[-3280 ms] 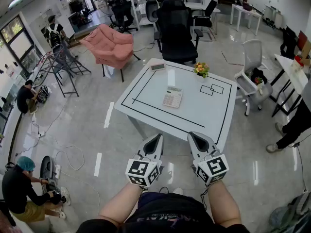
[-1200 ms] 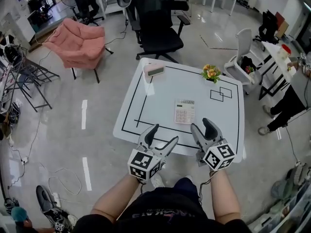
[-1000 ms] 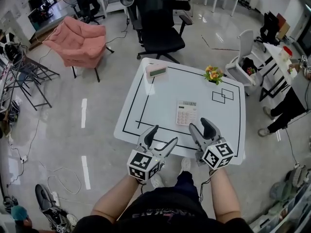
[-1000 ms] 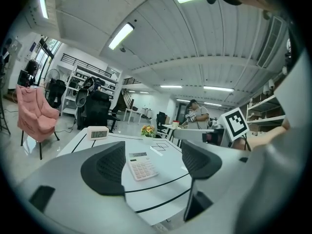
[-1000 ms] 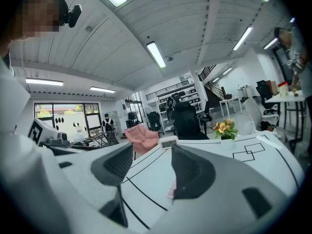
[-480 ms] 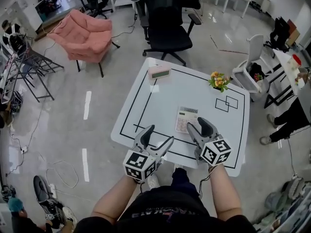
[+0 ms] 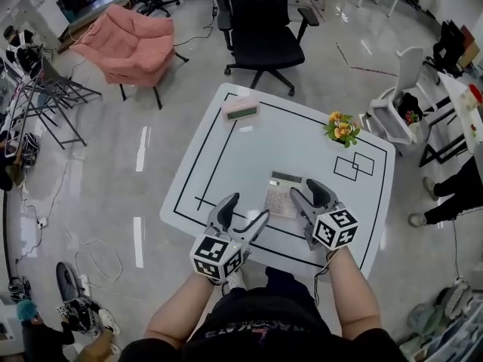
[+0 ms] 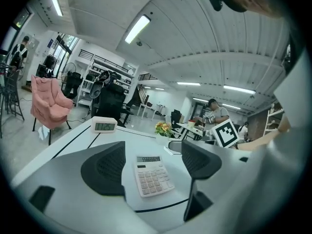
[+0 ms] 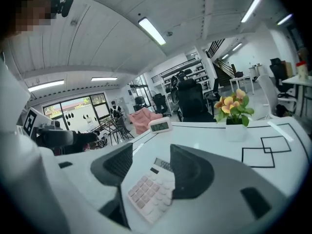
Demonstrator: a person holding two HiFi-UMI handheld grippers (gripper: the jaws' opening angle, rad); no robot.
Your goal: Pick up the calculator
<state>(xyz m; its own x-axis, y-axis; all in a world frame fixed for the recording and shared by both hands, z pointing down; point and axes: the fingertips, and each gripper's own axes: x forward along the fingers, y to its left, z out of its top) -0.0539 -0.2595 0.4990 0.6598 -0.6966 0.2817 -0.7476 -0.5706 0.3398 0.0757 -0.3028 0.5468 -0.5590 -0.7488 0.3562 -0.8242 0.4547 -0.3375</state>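
Observation:
A white calculator [image 7: 281, 194] lies flat on the white table [image 7: 226, 157], right of its middle and toward the near side. My right gripper [image 7: 308, 194] is open at the calculator's near right edge. In the right gripper view the calculator [image 9: 151, 189] shows between the two dark fingers [image 9: 114, 169]; I cannot tell if they touch it. My left gripper [image 7: 243, 210] is open and empty over the table's near part, just left of the calculator. In the left gripper view the calculator [image 8: 152, 175] lies straight ahead between the spread fingers [image 8: 105, 167].
A small digital clock [image 7: 240, 109] sits at the table's far left and a flower pot [image 7: 341, 129] at the far right. Black tape lines mark the tabletop. Beyond the table stand a black office chair [image 7: 264, 36], a pink armchair [image 7: 132, 47] and a white chair [image 7: 400, 119].
The table has come closer and both grippers have moved forward over its near part. The right gripper has reached the calculator; both stay open.

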